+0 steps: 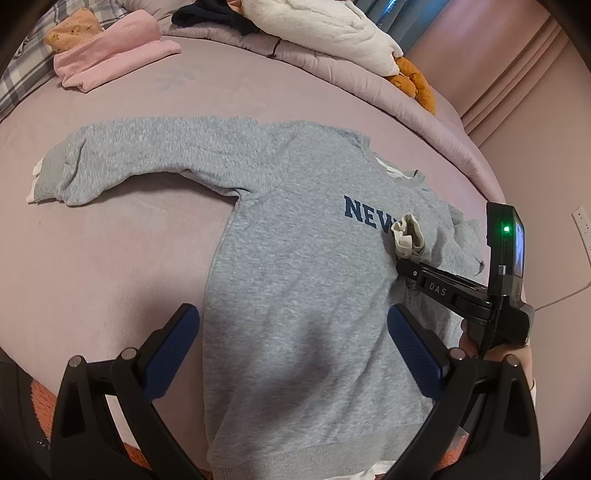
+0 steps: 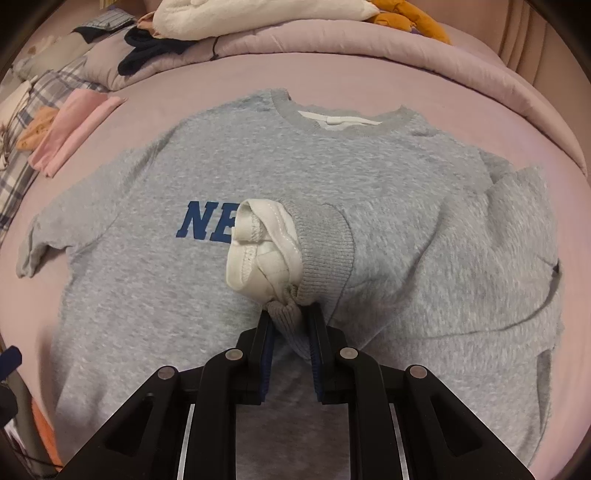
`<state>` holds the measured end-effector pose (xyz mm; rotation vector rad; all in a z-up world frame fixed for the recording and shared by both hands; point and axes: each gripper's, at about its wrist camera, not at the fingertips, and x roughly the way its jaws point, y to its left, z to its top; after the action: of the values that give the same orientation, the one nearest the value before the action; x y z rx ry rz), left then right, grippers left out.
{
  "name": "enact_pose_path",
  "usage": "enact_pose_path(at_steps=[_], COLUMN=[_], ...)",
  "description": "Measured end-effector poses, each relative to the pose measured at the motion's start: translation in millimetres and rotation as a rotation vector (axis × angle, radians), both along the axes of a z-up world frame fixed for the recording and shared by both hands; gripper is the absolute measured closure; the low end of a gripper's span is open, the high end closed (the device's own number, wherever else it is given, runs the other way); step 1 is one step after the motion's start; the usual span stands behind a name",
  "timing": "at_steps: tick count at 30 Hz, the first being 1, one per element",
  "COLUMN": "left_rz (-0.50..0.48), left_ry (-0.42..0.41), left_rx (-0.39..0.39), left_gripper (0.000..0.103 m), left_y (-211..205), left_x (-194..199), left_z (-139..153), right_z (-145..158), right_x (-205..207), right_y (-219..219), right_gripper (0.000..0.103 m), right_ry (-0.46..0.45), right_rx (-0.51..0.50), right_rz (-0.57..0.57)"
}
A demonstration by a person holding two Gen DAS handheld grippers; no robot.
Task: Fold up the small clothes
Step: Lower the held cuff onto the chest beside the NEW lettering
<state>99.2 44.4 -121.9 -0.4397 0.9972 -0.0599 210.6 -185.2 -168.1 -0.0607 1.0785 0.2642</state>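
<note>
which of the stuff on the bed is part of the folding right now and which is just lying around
In the job: grey sweatshirt, its cuff pinched in the right gripper, left gripper open above the body.

Lying about: folded pink garment, white fleece blanket, dark garment, orange plush.

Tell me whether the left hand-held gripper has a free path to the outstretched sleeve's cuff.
Probably yes: the left hand-held gripper is open, and only bare bedspread lies between it and the sleeve cuff.

Black left tool (image 1: 291,354), blue ribbed pads (image 1: 173,350), silver screws.
</note>
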Motion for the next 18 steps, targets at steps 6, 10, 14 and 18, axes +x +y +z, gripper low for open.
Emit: enact_pose_path(at_steps=[6,10,14,18], left_rz=[-0.001,0.001,-0.001,0.0], left_ry=[0.008,0.006,0.007,0.009], left_rx=[0.001,-0.001,0.001,0.001], left_gripper=[0.001,0.001,0.001,0.001], left_y=[0.5,0.0,-0.7,-1.0], left_x=[-0.7,-0.2,0.1,0.2], left_z=[-1.5,-1.2,-1.2,-1.4], right_z=[0.0,0.5,-0.2,-0.7], right_x=[0.5,1.4,2.9,3.7], right_y=[-1.6,-5.3,-7.3,-6.5], right_gripper=[0.087,0.087,0.087,0.087], right_ry=[0.006,0.016,0.021,0.021], right_rx=[0.01,0.029,0.041,0.042], right_rz=[-0.005,-0.005,-0.008,-0.009])
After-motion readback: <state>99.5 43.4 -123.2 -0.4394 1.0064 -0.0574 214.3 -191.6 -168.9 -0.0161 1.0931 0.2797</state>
